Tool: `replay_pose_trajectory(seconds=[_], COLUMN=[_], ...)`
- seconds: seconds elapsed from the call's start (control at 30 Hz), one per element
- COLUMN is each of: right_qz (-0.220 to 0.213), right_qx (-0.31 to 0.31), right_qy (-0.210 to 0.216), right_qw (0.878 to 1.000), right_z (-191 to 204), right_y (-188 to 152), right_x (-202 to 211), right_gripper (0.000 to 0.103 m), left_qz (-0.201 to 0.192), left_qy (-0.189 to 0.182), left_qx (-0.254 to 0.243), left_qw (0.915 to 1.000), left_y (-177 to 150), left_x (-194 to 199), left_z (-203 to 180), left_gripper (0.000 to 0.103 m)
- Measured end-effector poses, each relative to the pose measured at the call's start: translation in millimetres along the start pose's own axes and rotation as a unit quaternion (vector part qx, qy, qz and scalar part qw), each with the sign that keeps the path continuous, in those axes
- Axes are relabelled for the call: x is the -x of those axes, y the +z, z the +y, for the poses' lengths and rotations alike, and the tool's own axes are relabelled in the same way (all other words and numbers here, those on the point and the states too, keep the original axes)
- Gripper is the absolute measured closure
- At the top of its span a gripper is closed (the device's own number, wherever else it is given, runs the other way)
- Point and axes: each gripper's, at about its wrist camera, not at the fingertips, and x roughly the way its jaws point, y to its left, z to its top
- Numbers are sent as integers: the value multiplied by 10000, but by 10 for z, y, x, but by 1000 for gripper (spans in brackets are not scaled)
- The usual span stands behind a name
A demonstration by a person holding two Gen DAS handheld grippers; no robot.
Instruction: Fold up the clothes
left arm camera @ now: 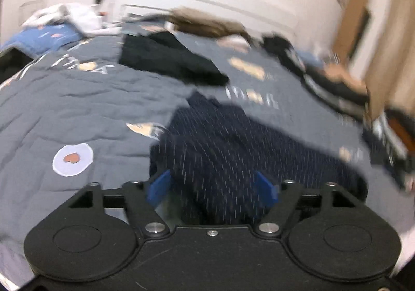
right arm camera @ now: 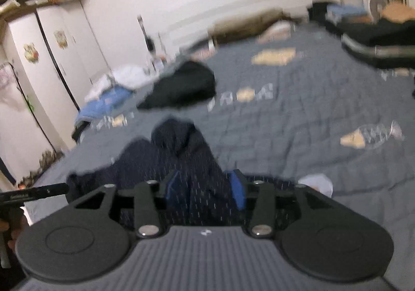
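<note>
Navy pinstriped garment [left arm camera: 233, 145] lies bunched on the grey quilted bed [left arm camera: 77, 99], its near edge running between the jaws of both grippers. The left gripper [left arm camera: 211, 187] stands wide apart over the cloth; the right gripper [right arm camera: 205, 188] is part-open, its blue pads flanking a fold without visibly pressing it. Soft, light and limp, the fabric looks likely to sag and crumple, so corners or hems seem the best holds.

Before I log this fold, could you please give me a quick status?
Left claw open. Right claw open. Navy garment between both, rumpled on quilt. Black garment lies beyond, clear.
</note>
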Motion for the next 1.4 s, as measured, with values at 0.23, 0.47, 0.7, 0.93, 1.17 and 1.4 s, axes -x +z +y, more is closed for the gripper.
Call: replay_pose_trajectory(seconds=[0.23, 0.47, 0.7, 0.93, 1.17, 1.4], right_qz=[-321, -170, -250, -42, 101, 84], right_qx=[12, 92, -37, -264, -101, -79], right_qy=[-26, -83, 104, 813, 919, 945], right_qw=[9995, 9998, 9996, 9963, 9957, 9955], right_z=[61, 113, 101, 144, 274, 322], right_y=[-36, -173, -142, -135, -178, -174], right_x=[-80, -243, -216, -194, -243, -274], right_gripper=[45, 45, 45, 42, 41, 38], left_qz=[73, 430, -95, 345, 488, 401], left_qy=[586, 484, -559, -1630, -1832, -2203], left_qx=[436, 644, -1042, -2405, -2898, -2501], left_qw=[9973, 9958, 9929, 9562, 9381, 9420], left_y=[126, 51, -164, -619, -806, -621], left_x=[-317, -533, -297, -232, -158, 29], left_z=[170, 210, -408, -1030, -1159, -1100], left_gripper=[24, 77, 87, 87, 80, 54])
